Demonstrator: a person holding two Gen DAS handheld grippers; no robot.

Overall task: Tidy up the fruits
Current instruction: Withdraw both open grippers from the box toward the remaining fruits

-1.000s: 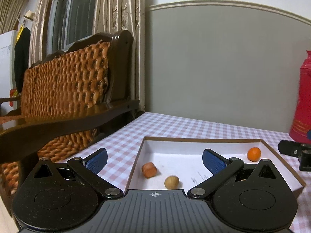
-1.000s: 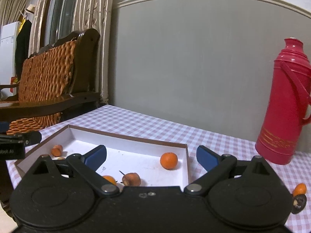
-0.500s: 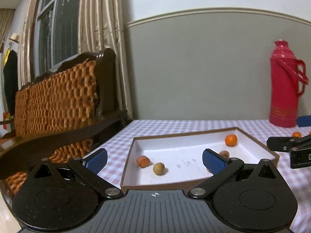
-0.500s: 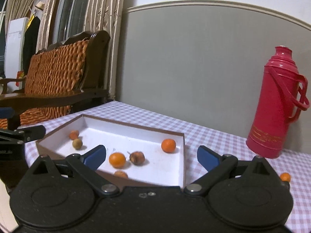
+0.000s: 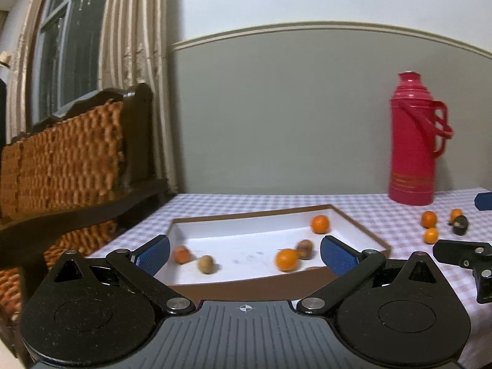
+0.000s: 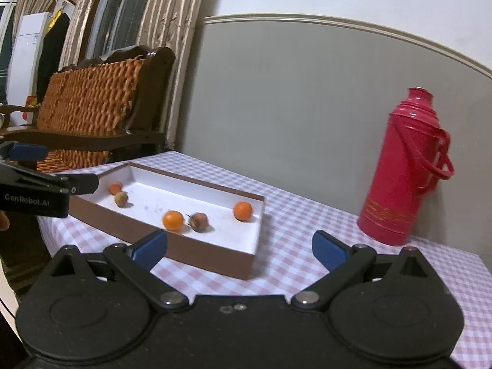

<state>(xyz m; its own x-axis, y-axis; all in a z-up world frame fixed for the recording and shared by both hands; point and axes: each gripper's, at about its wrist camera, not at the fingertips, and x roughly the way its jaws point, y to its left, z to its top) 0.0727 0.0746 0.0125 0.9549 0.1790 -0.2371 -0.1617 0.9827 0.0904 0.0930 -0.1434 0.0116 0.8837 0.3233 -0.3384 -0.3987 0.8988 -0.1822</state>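
Holding both tools above the near edge of the bench [image 5: 399,212], I see my left tool [image 5: 244,253] with its blue pads spread wide and gripping nothing, and my right tool [image 6: 240,247] likewise spread wide and empty. A shallow brown tray [image 5: 252,286] with a white floor sits on the pink checked cloth just ahead of the left tool. Inside it lie an orange fruit [image 5: 319,224] near the far right corner, another orange fruit [image 5: 286,259] touching a brown fruit [image 5: 304,249] near the front, and a tan fruit [image 5: 205,264] beside a reddish fruit [image 5: 182,254] toward the left. Three small orange fruits [image 5: 429,219] and a dark fruit [image 5: 460,225] rest on the cloth right of the tray. A red thermos [image 6: 399,169] stands upright by the wall.
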